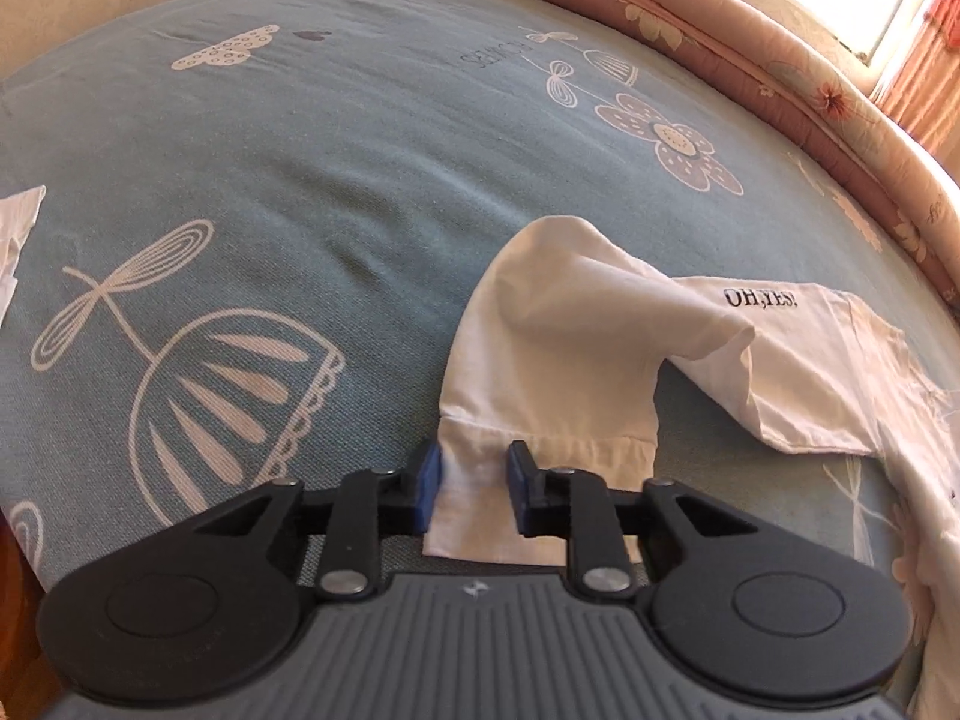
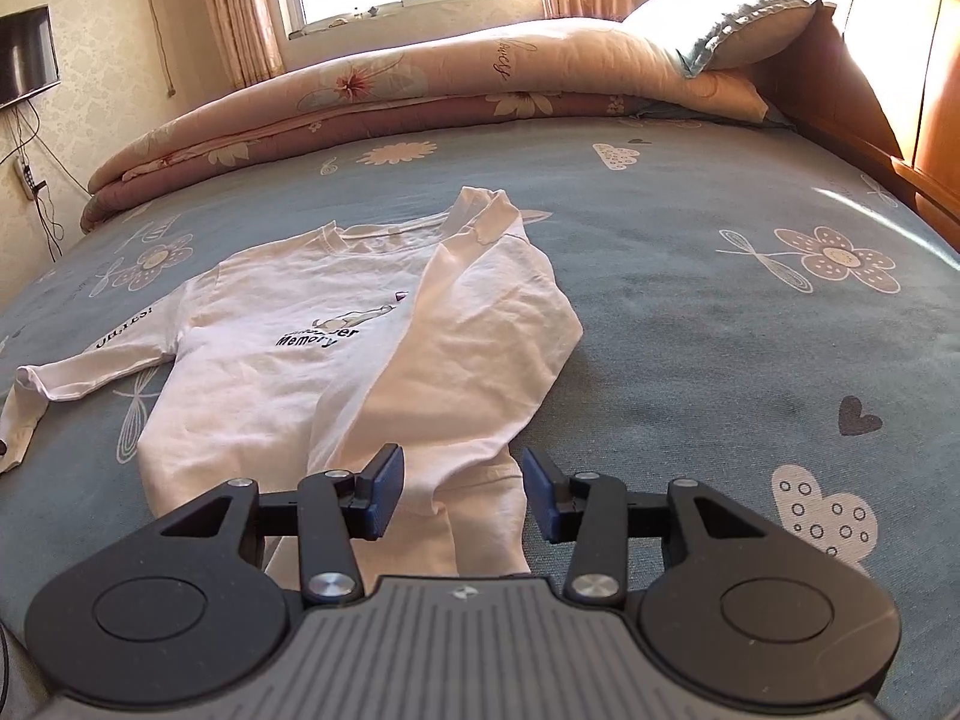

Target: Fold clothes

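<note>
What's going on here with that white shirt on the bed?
A person is folding a white long-sleeved shirt spread on a blue patterned bedspread, using a handheld gripper in each hand. The left gripper has the cuff of one sleeve between its fingers, that sleeve humped up off the bed. The right gripper is open over the shirt's bottom hem, holding nothing. The other sleeve already lies folded across the chest.

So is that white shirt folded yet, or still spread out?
Partly folded. The white shirt lies flat on the bed with one sleeve already folded across it; the other sleeve still sticks out sideways.
</note>
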A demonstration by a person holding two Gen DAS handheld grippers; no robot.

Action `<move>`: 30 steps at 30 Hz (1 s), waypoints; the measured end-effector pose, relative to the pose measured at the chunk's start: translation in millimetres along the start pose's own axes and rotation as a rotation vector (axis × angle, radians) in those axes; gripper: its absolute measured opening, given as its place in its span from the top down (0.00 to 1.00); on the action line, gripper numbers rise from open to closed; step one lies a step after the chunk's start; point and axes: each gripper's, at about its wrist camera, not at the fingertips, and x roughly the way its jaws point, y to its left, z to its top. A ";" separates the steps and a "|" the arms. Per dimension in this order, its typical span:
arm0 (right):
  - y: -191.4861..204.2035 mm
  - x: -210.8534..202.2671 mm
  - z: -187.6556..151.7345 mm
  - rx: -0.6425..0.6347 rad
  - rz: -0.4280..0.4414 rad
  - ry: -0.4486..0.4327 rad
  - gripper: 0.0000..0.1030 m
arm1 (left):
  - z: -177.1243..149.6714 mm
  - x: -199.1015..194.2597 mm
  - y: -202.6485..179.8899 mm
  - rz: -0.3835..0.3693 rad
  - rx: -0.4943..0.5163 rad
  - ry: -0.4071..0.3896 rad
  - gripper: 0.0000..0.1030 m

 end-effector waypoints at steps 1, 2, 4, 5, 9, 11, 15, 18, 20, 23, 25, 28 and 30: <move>0.7 0.1 -0.2 -0.002 -0.001 0.001 0.53 | 1.3 -0.6 -0.3 0.011 0.002 0.000 0.92; 1.4 0.0 -0.3 -0.006 -0.002 0.001 0.53 | 3.0 -1.7 0.5 0.019 -0.001 -0.003 0.95; 2.6 -0.9 -0.4 -0.015 -0.003 0.000 0.53 | 7.9 -6.0 5.9 0.028 -0.018 -0.018 0.98; 2.2 -0.9 -0.3 -0.014 -0.005 0.000 0.53 | 10.6 -9.3 8.9 0.039 -0.019 -0.030 0.99; 0.2 0.2 0.3 -0.009 -0.013 0.000 0.53 | 23.8 -19.3 18.2 0.099 -0.020 -0.072 0.99; -0.4 1.9 0.1 -0.003 -0.014 0.003 0.53 | 31.8 -21.8 24.5 0.111 -0.033 -0.082 0.99; 1.3 5.7 -2.3 -0.006 -0.012 0.013 0.53 | 38.0 -18.7 33.6 0.047 -0.073 -0.052 0.98; 1.7 7.5 -3.7 -0.006 -0.006 0.018 0.53 | 27.6 -12.0 32.7 0.001 -0.066 -0.024 0.89; 1.4 10.1 -3.8 -0.005 -0.009 0.026 0.53 | 19.8 -6.5 31.5 -0.019 -0.057 -0.004 0.85; 3.0 12.1 -3.5 -0.009 -0.006 0.028 0.53 | 9.5 2.0 32.5 -0.039 -0.072 0.021 0.76; 4.1 12.0 -3.7 -0.015 -0.002 0.026 0.53 | 5.8 1.5 30.8 -0.083 -0.071 0.006 0.58; 3.5 13.7 -4.2 -0.011 -0.007 0.031 0.53 | 3.8 1.2 16.6 -0.029 0.016 0.009 0.68; 3.6 14.3 -4.8 -0.008 -0.005 0.034 0.53 | 3.6 0.8 6.9 0.019 0.075 0.015 0.91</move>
